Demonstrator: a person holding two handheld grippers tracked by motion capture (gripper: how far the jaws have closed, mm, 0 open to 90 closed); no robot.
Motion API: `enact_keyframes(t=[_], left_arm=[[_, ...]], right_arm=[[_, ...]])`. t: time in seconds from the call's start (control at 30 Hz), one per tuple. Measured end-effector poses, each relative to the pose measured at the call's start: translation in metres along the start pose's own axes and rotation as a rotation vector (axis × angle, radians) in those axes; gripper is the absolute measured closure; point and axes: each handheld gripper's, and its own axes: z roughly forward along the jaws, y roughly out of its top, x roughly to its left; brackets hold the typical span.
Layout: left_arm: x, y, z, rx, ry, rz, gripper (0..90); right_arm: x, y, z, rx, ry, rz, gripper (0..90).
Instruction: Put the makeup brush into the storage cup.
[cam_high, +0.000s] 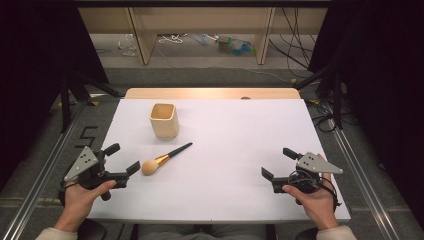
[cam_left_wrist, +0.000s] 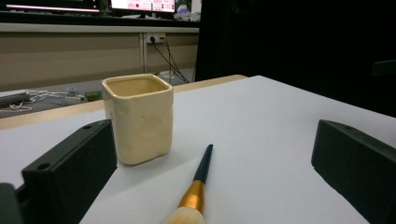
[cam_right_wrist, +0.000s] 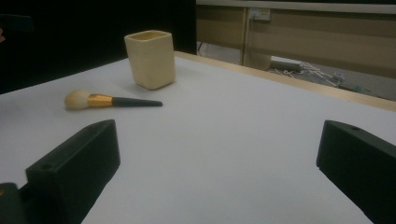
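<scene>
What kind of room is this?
Probably a lab or workshop set up for recording: a white table fenced by dark curtains, loose cables on the floor, and monitors on a bench behind.

You work at a white table top whose far edge, at twelve o'clock, meets a strip of pale wood. Beyond it the grey floor runs under a light wooden bench, with loose cables and some small clutter lying beneath it. Black curtains close you in at three and nine o'clock. Metal rails flank the table on both sides. In the left gripper view, lit monitors sit on the bench, and a wall socket feeds two dark leads. The light is dim and warm.
</scene>
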Motion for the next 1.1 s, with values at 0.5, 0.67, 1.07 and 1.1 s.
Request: enact_keyframes(t=[0.5, 0.67, 1.07, 1.1], left_arm=[[-0.003, 0.004, 0.011, -0.022, 0.019, 0.037, 1.0], [-0.005, 0.004, 0.018, 0.004, 0.015, 0.045, 1.6], [0.002, 0.007, 0.047, 0.022, 0.020, 0.070, 3.4], [0.002, 0.007, 0.049, 0.019, 0.016, 0.069, 3.4]], right_arm=[[0.000, 0.000, 0.000, -0.002, -0.011, -0.002, 0.4], [0.002, 0.000, 0.002, -0.012, 0.002, 0.003, 0.4], [0.001, 0.001, 0.001, -0.002, 0.004, 0.000, 0.4], [0.001, 0.001, 0.001, -0.002, 0.004, 0.000, 0.4]])
